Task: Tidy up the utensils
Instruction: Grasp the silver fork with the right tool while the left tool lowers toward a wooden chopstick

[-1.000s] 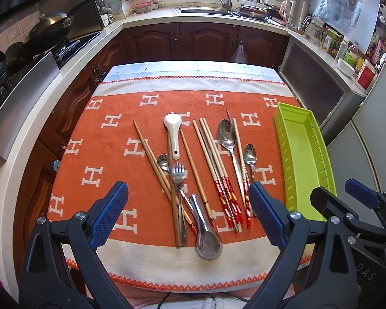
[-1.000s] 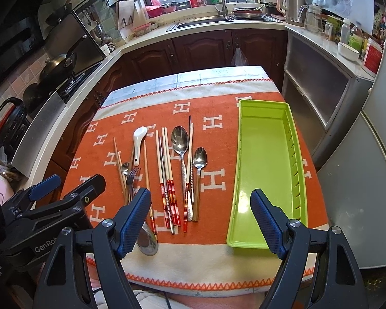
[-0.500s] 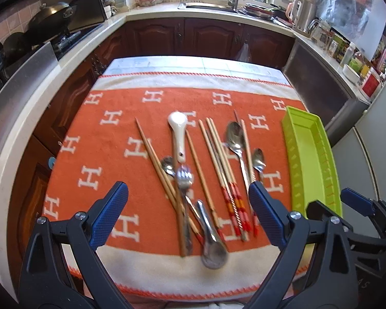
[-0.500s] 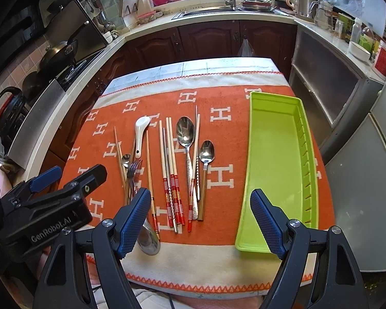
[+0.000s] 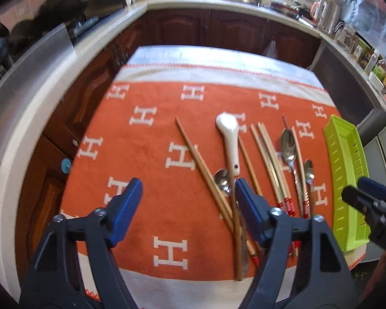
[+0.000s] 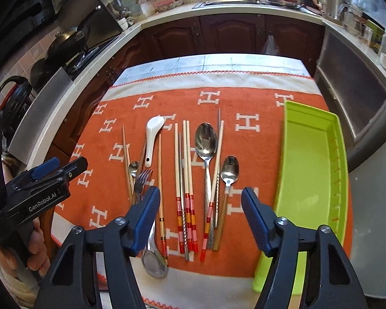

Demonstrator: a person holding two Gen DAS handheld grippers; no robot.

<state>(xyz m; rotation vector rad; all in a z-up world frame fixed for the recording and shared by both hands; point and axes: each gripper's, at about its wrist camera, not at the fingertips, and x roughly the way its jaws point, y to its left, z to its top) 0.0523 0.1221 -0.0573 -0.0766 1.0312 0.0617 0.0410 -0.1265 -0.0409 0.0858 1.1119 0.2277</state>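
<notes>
From the left wrist view, the left gripper (image 5: 187, 200) hovered low over an orange towel (image 5: 141, 206) printed with white H's, its blue pads apart but closing, with nothing but cloth between them. The utensils lay fanned out just to its right: a white ceramic spoon (image 5: 230, 141) bowl-up, a pair of plain wooden chopsticks (image 5: 203, 170) running diagonally, a small steel spoon (image 5: 222, 181) tucked against them. The loose, overlapping pile looked like a deliberate jumble waiting to be sorted. At the cloth's right edge the green tray (image 5: 347, 180) stood empty as far as this view showed, evidently the destination.

From the right wrist view, the right gripper (image 6: 199, 221) hung above the handle ends of the red-banded chopsticks (image 6: 187, 206), its jaws likewise apart and closing, not yet touching anything. A large steel spoon (image 6: 205, 141) and a smaller teaspoon (image 6: 230, 170) lay alongside, a fork (image 6: 141, 180) and a ladle-like spoon (image 6: 153, 260) nearer the table's front edge. The tray sat lengthwise just beside the pile, within easy reach of that hand. Handles pointed toward the person, probably the easier ends to pinch. At far left, a hand (image 6: 36, 244) held the other tool's grip.
</notes>
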